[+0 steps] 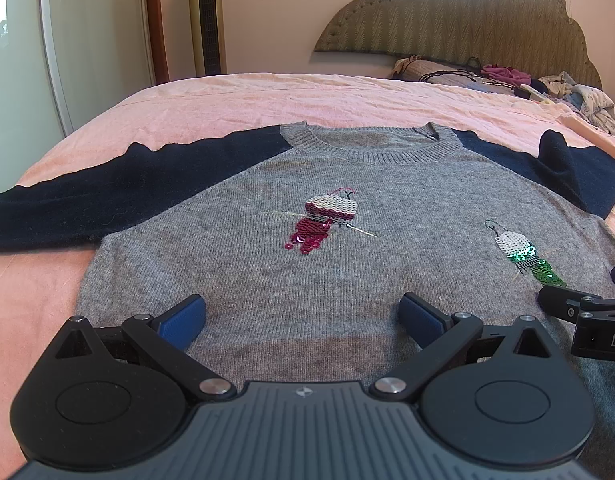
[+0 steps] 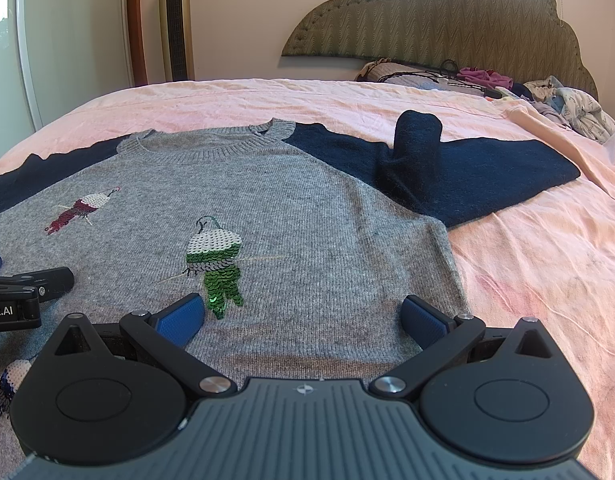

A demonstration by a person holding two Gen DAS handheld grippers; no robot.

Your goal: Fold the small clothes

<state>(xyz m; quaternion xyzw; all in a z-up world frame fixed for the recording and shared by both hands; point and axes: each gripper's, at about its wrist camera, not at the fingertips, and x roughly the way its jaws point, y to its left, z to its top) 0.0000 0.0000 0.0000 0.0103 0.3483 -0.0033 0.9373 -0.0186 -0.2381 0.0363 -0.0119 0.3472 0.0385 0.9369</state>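
- Presently, pink bed sheet (image 1: 235, 96) carries all items; headboard (image 2: 447, 20) at its far end
- Grey sweater (image 1: 307, 264) lies flat, front up, mid-sheet; navy left sleeve (image 1: 87, 200) extended; right sleeve (image 2: 467, 172) bunched into a raised fold
- Left gripper (image 1: 302, 312) spread wide over sweater hem, holding nothing
- Right gripper (image 2: 303, 314) likewise spread, beside green sequin motif (image 2: 215, 264)

Grey knit sweater (image 1: 307, 272) with navy sleeves (image 2: 487, 172). Sequin motifs: white over magenta (image 1: 323, 220), white over green (image 2: 215, 268). Pink sheet (image 2: 527, 264), faintly blotched red. Olive headboard (image 1: 467, 12) in zigzag weave. Blue pads (image 1: 183, 320) on black fingers. Gold fan (image 2: 175, 20) with dark grille. Cream wall (image 1: 267, 12).
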